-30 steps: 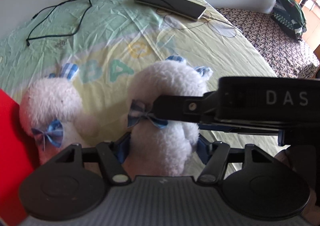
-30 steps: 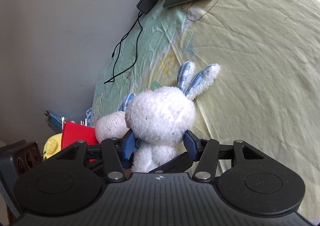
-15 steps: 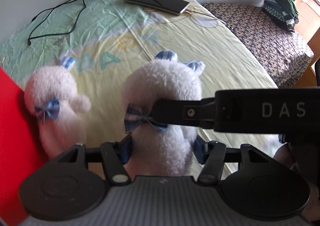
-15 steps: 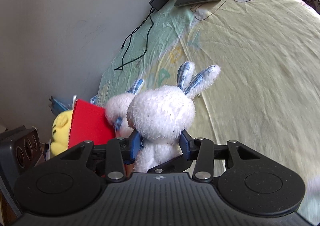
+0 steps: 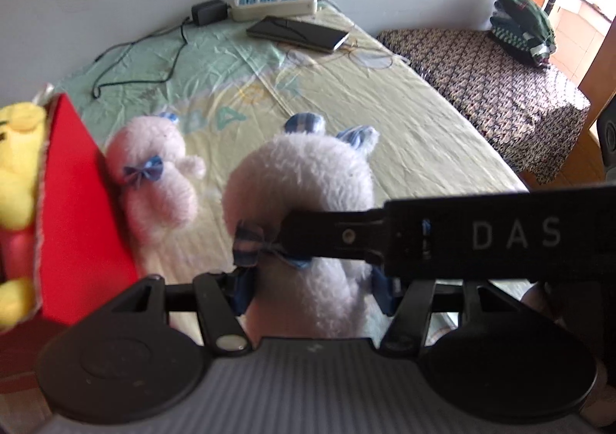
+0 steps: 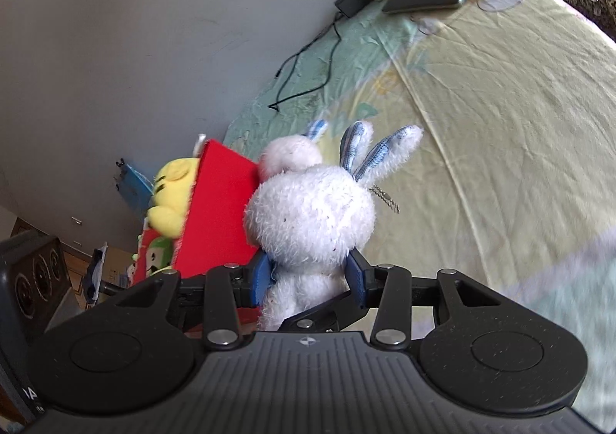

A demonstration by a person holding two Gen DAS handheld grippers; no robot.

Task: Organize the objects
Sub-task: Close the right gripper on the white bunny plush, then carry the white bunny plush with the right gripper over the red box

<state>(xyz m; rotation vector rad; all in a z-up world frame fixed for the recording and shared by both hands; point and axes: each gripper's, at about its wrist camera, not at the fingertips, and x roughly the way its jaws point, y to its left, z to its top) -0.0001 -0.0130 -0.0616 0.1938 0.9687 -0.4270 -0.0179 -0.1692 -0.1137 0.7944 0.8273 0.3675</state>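
While both the left gripper (image 5: 312, 291) and right gripper (image 6: 310, 276) stayed clamped on the white rabbit (image 6: 312, 211), it had risen off the bed (image 5: 404, 134) toward the red box (image 5: 77, 203), beside the second rabbit (image 5: 158, 180); placement seemed near.

On the bed (image 5: 404, 126), one rabbit (image 5: 154, 180) lies seemingly against the box (image 5: 77, 203), left of another rabbit (image 5: 308, 203).

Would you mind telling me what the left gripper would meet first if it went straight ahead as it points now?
Apart from the white plush rabbit it grips, the left gripper would probably meet the bed sheet beyond; depth is unclear.
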